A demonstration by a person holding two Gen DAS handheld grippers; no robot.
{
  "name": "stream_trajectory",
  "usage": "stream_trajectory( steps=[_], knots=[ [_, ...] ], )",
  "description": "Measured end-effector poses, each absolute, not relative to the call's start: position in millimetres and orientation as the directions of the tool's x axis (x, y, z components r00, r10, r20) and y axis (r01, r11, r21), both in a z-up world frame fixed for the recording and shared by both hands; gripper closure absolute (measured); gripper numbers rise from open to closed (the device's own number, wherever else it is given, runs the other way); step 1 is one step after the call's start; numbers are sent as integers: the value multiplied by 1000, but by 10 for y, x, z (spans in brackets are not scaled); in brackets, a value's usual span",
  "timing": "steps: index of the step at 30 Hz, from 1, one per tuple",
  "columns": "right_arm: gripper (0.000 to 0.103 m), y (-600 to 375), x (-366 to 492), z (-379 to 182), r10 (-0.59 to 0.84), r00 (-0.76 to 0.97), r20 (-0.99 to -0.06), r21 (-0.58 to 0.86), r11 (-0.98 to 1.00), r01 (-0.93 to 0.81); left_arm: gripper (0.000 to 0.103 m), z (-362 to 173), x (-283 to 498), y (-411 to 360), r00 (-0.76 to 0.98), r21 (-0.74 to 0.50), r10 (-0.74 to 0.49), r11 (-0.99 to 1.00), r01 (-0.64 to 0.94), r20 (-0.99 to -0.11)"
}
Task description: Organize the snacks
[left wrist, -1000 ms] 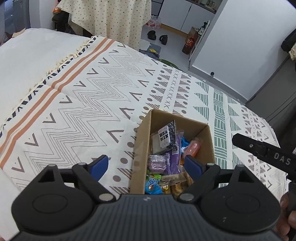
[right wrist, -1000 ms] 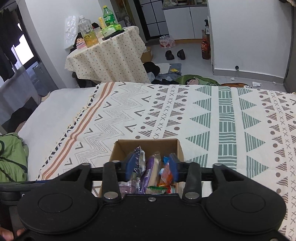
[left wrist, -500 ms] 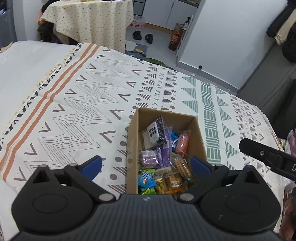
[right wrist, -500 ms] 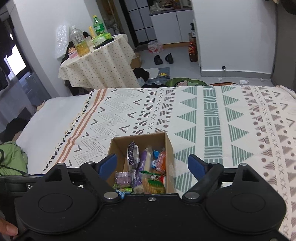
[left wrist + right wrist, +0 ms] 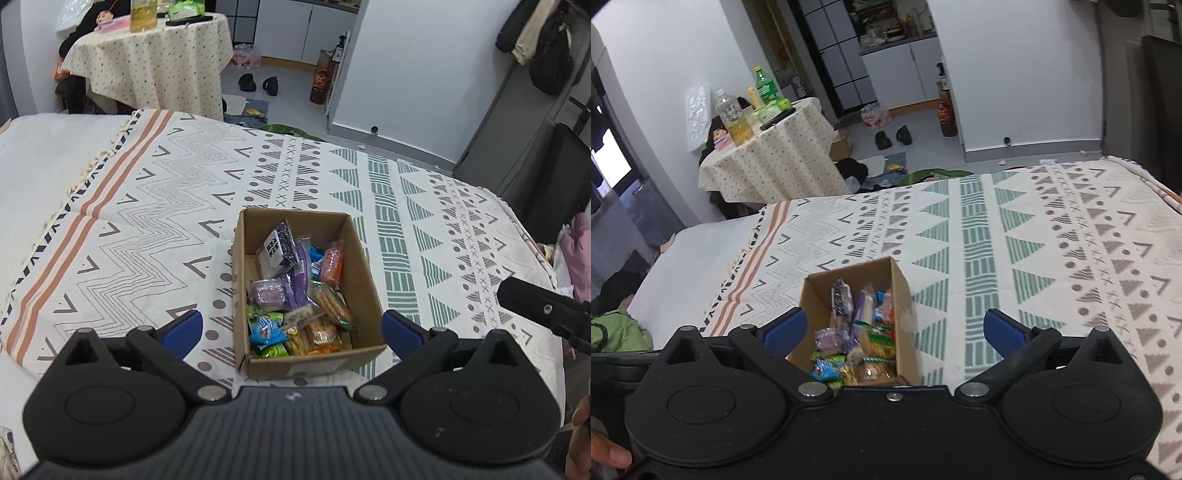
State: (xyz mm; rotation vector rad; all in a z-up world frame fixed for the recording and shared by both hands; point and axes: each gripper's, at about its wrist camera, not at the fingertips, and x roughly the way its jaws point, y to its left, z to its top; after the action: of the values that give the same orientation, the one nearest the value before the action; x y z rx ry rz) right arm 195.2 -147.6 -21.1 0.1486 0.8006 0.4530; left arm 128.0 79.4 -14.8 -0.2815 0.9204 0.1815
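I see my left gripper (image 5: 291, 330) and right gripper (image 5: 894, 328) both spread wide, holding nothing, hovering above the cardboard box (image 5: 364, 280). The box sits on the patterned blanket (image 5: 147, 221), full of wrapped snacks (image 5: 295, 295), a black-and-white packet (image 5: 279, 248) on top.

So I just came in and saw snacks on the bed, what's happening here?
A person is holding a hand-held gripper in each hand above a cardboard box packed with wrapped snacks, which sits on the patterned blanket. Both the left hand-held gripper and the right hand-held gripper are open and empty, and neither touches the box. No snack lies outside the box.
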Motion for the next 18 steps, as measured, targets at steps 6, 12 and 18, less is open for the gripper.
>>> stream_trajectory(
  steps=[6,12,18],
  knots=[
    [0,-1616,1697,-185,439,617,-653,302,898,-320,1,-67,1045,687,612,-143,42,958,-249,-790],
    [0,-1694,1394,-89,435,643,-630,290,900,-325,1,60,793,576,638,-113,48,972,-208,-768],
    [0,-1763,1123,28,430,664,-612,276,903,-330,1,239,542,484,672,-100,36,982,-162,-740]
  ],
)
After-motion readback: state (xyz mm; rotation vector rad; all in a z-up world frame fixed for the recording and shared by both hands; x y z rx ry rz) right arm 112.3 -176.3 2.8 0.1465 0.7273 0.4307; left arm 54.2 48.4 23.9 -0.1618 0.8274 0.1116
